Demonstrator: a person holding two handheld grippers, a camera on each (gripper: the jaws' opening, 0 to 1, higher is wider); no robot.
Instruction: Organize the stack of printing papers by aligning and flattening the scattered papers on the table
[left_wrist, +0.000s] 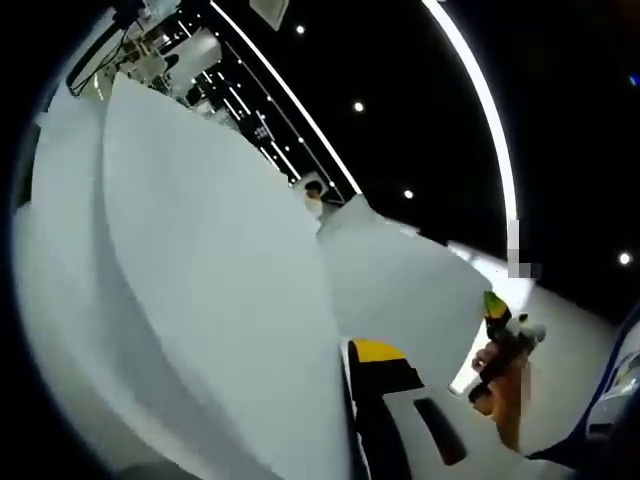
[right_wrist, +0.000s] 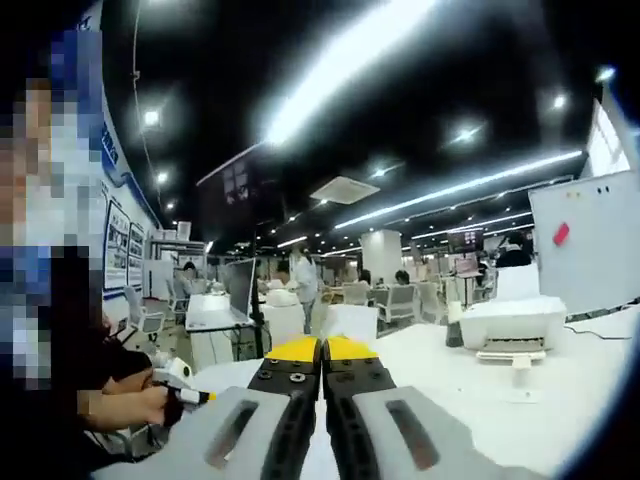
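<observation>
The left claw (left_wrist: 352, 400) is clamped on fanned papers (left_wrist: 200, 280) held aloft; the right claw (right_wrist: 322, 352) is together, empty. Unsupported sheets may slip out or crease.

The table (right_wrist: 560, 400) is white and smooth, and it stretches away toward the right in the right gripper view. A white printer (right_wrist: 513, 325) sits directly on it near the far right edge, with a short tray sticking out at its front. Just left of the printer stands a small dark bottle-like thing (right_wrist: 454, 335), too small to tell what it is. In the left gripper view, a strip of the same pale tabletop (left_wrist: 570, 350) shows at the right.
</observation>
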